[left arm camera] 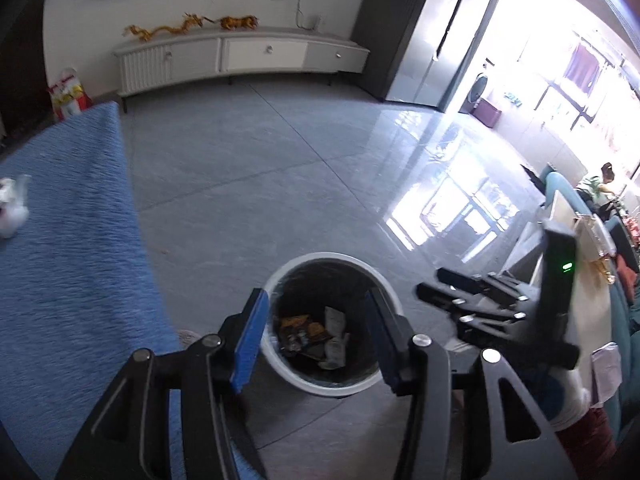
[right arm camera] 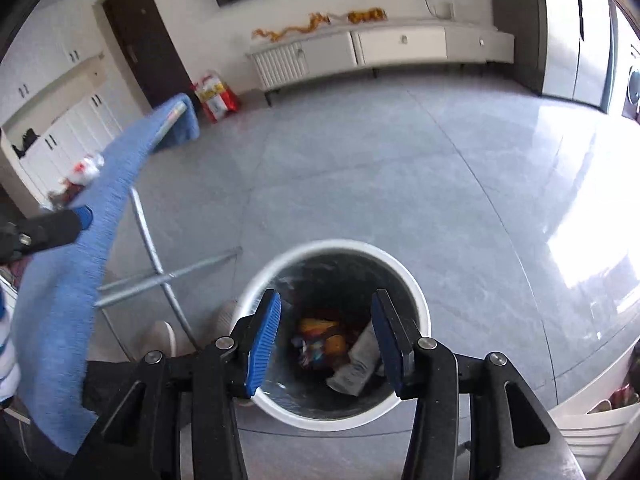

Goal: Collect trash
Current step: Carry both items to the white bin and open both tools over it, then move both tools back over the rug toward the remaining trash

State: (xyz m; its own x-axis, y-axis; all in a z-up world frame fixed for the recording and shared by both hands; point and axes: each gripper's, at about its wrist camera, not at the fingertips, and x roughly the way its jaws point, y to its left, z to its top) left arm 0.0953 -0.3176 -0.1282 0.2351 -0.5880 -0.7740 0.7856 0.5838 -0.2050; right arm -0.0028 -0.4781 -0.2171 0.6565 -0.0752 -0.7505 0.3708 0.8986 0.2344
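Note:
A white round trash bin (left arm camera: 276,362) stands on the grey floor, with wrappers and crumpled paper (left arm camera: 316,336) inside. My left gripper (left arm camera: 314,334) is open and empty above it. In the right wrist view the same bin (right arm camera: 420,308) holds colourful wrappers (right arm camera: 320,340) and a grey wad. My right gripper (right arm camera: 326,340) is open and empty over the bin. The right gripper also shows in the left wrist view (left arm camera: 480,304). More trash lies on the blue-covered table (left arm camera: 76,248): white crumpled pieces (left arm camera: 12,208), also seen in the right wrist view (right arm camera: 78,178).
The table's metal legs (right arm camera: 160,272) stand left of the bin, with the person's shoes (right arm camera: 160,338) beside them. A white TV cabinet (right arm camera: 380,48) runs along the far wall. A red bag (right arm camera: 216,96) sits by the door. A sofa with a person (left arm camera: 600,184) is at right.

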